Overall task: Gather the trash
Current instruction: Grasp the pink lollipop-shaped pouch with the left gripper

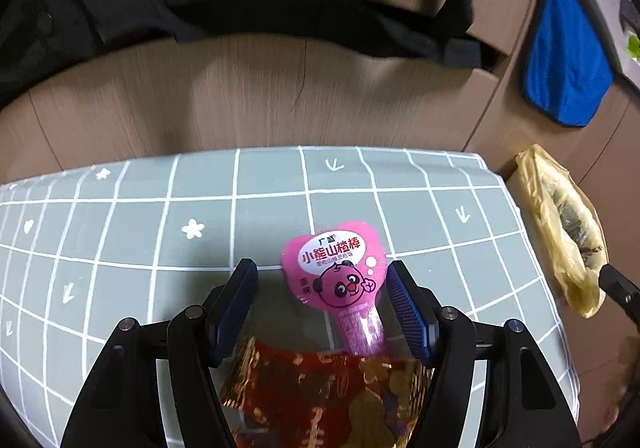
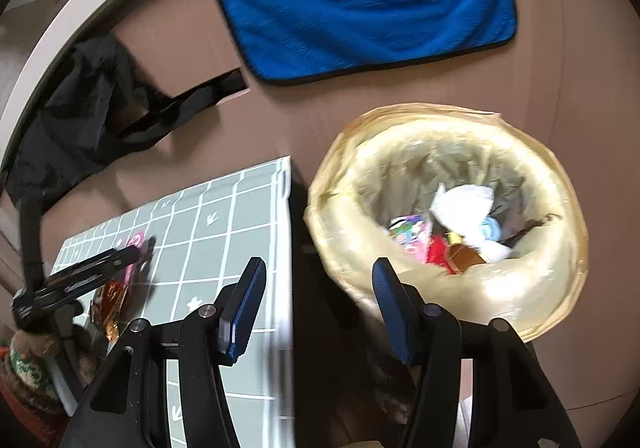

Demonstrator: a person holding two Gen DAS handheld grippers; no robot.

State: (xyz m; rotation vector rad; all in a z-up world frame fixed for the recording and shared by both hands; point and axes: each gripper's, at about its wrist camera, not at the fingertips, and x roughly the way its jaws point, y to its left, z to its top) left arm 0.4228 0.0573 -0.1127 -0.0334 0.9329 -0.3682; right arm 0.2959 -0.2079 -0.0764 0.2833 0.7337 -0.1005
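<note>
A pink snack wrapper (image 1: 338, 276) with a cartoon face lies on the grey-green gridded tablecloth (image 1: 120, 232). A red and gold foil wrapper (image 1: 320, 396) lies just nearer to the camera. My left gripper (image 1: 322, 282) is open, its blue pads on either side of the pink wrapper without pressing on it. My right gripper (image 2: 318, 298) is open and empty, between the table's edge and the bin (image 2: 532, 288), which has a yellowish liner and several pieces of trash (image 2: 452, 232) inside. The right wrist view also shows the left gripper (image 2: 142, 250) over the pink wrapper (image 2: 134, 248) and foil wrapper (image 2: 110, 304).
A blue cloth (image 2: 360, 4) lies on the brown floor beyond the bin. A black bag (image 2: 92, 116) with straps sits on the floor past the table's far edge. The bin (image 1: 560, 224) stands close to the table's right edge. A knitted sleeve (image 2: 28, 364) shows at lower left.
</note>
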